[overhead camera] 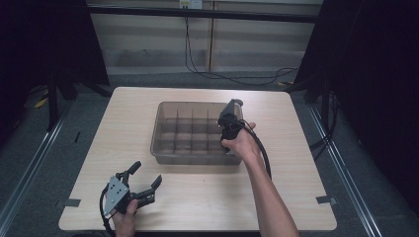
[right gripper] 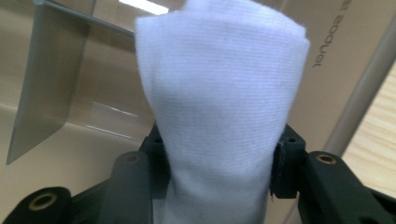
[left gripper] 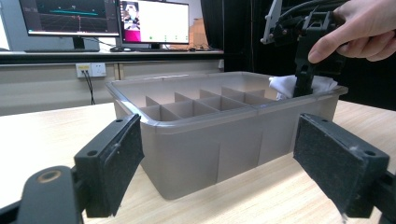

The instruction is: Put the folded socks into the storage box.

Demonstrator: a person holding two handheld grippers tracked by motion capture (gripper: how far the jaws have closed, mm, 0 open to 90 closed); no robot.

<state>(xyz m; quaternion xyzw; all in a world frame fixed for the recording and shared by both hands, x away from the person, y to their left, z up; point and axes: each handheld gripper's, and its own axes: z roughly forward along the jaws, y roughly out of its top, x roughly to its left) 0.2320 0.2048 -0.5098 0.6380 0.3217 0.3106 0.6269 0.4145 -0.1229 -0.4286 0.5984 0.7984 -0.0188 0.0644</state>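
Over the right end of the divided bin (overhead camera: pixel 163 143), the right gripper (overhead camera: pixel 228 129) points down into a compartment, held in the person's right hand (overhead camera: pixel 243 144). Seen from the right gripper view, a roll of white cloth (right gripper: pixel 224 116) stands between its two black jaws, filling the gap from side to side; the cloth touches both pads, and the jaws are about half open around it. Whether they squeeze it firmly cannot be told. From the left gripper view the same cloth (left gripper: pixel 285 85) pokes above the bin's rim at the far right corner, with the right gripper's jaw coming down onto it.

The left gripper (overhead camera: pixel 143 185) rests low near the front left corner of the table (overhead camera: pixel 128 113), held by the left hand (overhead camera: pixel 124 223). Its jaws stand wide apart with nothing between them, well short of the bin.

The bin is smoky, see-through plastic, rectangular with rounded corners and a lip round the top, and thin walls split it into a grid of small square cells. The cloth is soft and finely woven, folded into a thick bundle with a blunt top. The pads on the jaws are flat, black and grainy. The table is pale wood grain with rounded corners.
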